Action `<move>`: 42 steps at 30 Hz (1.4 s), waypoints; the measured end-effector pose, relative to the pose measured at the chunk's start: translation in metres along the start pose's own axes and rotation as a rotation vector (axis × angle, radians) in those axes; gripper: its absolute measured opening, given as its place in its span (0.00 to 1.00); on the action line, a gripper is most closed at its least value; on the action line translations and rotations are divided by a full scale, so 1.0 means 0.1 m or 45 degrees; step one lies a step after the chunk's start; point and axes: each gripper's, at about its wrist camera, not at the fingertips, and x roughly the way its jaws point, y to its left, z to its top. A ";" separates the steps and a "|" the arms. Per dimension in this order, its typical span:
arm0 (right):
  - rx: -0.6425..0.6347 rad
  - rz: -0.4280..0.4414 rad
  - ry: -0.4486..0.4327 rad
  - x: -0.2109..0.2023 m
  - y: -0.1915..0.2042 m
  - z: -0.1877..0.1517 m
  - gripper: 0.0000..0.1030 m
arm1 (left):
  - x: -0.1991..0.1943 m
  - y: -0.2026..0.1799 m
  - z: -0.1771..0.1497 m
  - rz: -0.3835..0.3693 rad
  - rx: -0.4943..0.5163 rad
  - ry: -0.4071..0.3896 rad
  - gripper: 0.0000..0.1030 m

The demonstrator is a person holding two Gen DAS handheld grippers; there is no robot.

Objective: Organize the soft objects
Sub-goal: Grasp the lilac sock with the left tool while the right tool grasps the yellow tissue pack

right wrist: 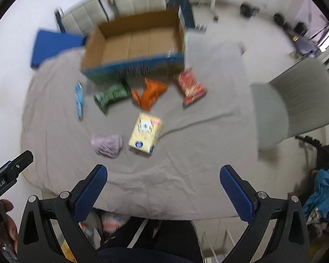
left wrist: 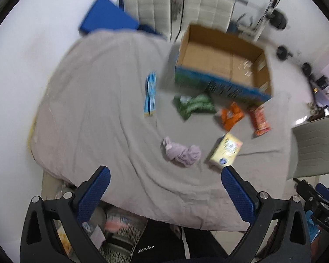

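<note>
— Since the soft things go in the cardboard box (right wrist: 133,41), which one is first?
— I think the purple cloth (right wrist: 107,145). It lies scrunched up on the gray sheet (right wrist: 186,164), nearest to us, just beside the yellow carton (right wrist: 145,133).
— Where are the rest?
— Farther back, close to the box front. The green bag (right wrist: 111,96), the orange bag (right wrist: 149,94) and the red bag (right wrist: 192,86) lie in a row, and a light blue packet (right wrist: 79,99) lies off to the left.
— Is the box empty?
— As far as I can see, yes. It sits open at the far end of the sheet.
— What are the grippers doing?
— The left gripper (left wrist: 164,187) and the right gripper (right wrist: 163,184) both hang over the near edge, jaws wide apart, holding nothing.
— How should we pick up the cloth?
— Come straight down over the middle of the bunch, and pinch the thick part so it does not slip. Keep clear of the carton. The views are blurry, so go slow.
</note>
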 end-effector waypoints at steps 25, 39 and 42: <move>0.394 0.052 0.453 2.57 0.35 0.60 0.87 | 2.94 -0.22 0.33 -0.360 -0.377 0.790 0.58; 0.248 0.024 0.423 2.34 0.33 0.39 0.65 | 2.28 -1.13 0.68 -0.014 0.387 0.442 0.35; 0.184 0.025 0.360 2.10 0.33 0.38 0.65 | 2.00 -1.28 0.75 -0.001 0.408 0.354 0.34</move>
